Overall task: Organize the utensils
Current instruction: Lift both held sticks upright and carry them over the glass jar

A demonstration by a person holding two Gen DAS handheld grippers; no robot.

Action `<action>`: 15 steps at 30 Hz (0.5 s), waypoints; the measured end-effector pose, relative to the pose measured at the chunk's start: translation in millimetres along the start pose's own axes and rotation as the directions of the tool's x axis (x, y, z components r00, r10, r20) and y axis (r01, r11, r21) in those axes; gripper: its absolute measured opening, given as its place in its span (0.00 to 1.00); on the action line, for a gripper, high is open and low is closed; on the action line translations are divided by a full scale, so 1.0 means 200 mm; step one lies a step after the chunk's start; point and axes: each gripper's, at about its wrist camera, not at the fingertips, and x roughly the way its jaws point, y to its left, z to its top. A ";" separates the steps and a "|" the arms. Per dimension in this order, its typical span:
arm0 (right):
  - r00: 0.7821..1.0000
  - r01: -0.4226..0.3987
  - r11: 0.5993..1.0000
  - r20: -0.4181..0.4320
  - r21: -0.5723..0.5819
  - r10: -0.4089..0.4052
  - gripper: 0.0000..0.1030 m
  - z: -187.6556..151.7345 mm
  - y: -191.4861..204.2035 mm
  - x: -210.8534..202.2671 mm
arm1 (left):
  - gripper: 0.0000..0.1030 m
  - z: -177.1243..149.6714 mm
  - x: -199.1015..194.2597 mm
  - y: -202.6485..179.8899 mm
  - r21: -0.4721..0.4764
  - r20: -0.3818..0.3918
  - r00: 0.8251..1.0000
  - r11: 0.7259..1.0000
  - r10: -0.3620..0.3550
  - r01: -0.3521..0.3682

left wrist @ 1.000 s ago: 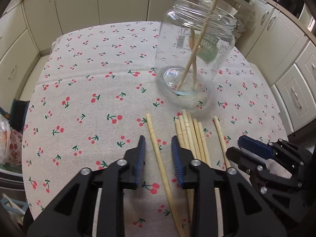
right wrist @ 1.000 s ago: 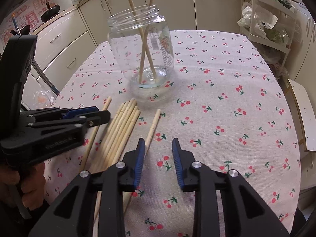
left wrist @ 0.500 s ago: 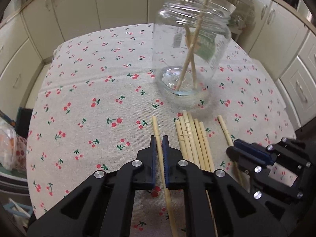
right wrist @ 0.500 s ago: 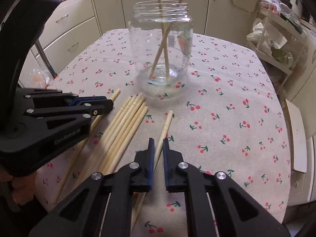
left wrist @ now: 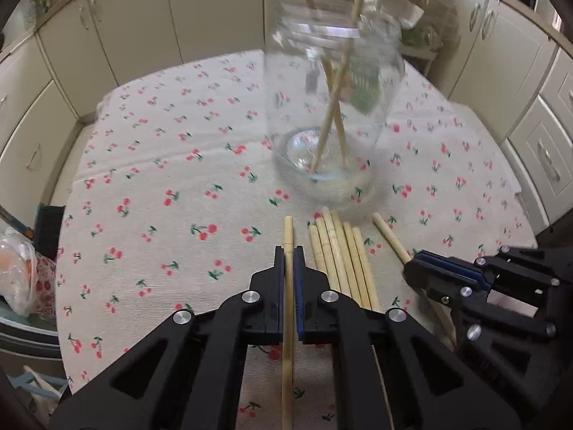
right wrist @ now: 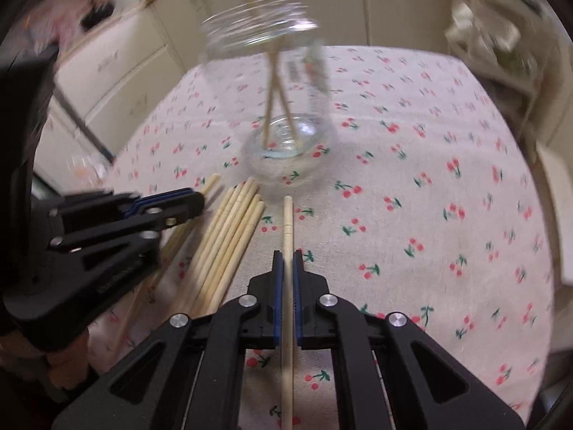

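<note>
Left wrist view, left to right:
- Plastic bag [left wrist: 18, 272] at 9 o'clock, off the table edge.
- Table [left wrist: 150, 165] under cherry-print cloth, cabinets [left wrist: 118, 25] behind.
- Left claw [left wrist: 288, 279] at 6 o'clock, clamped on a single chopstick [left wrist: 288, 229]; stick runs straight between the blue pads, tip poking out toward 12.
- Bundle of chopsticks [left wrist: 340, 251] just right of the claw, lying flat on the cloth, side by side.
- Glass jar [left wrist: 333, 107] at 12–1 o'clock, upright, blurred; two chopsticks in jar [left wrist: 333, 100] crossed inside, tops past the rim.
- Loose chopstick [left wrist: 388, 238] right of the bundle, near end under the right claw [left wrist: 412, 268] at 3–4 o'clock. From here can't tell whether that stick is the one gripped.

Right wrist view, left to right:
- Left claw [right wrist: 193, 202] at 9 o'clock, seen side-on, pads together; a hand [right wrist: 53, 369] visible below it at 8.
- One chopstick tip [right wrist: 211, 182] showing just beyond that claw.
- Bundle [right wrist: 232, 233] at 10–11 o'clock, fanned slightly, touching each other.
- Right claw [right wrist: 287, 279] at 6 o'clock, clamped on its own chopstick [right wrist: 287, 222], stick centred between pads, tip pointing toward the jar base.
- Jar [right wrist: 286, 107] at 12, motion-blurred, standing on the cloth, apart from the held stick's tip.
- Shelf clutter at 2 o'clock, too blurred to identify.
</note>
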 end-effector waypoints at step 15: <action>0.956 -0.270 0.923 0.190 0.274 0.224 0.06 -0.05 -0.26 -0.12 | 0.05 0.32 -0.60 0.15 -0.147 0.489 0.863 0.963 -0.129 0.227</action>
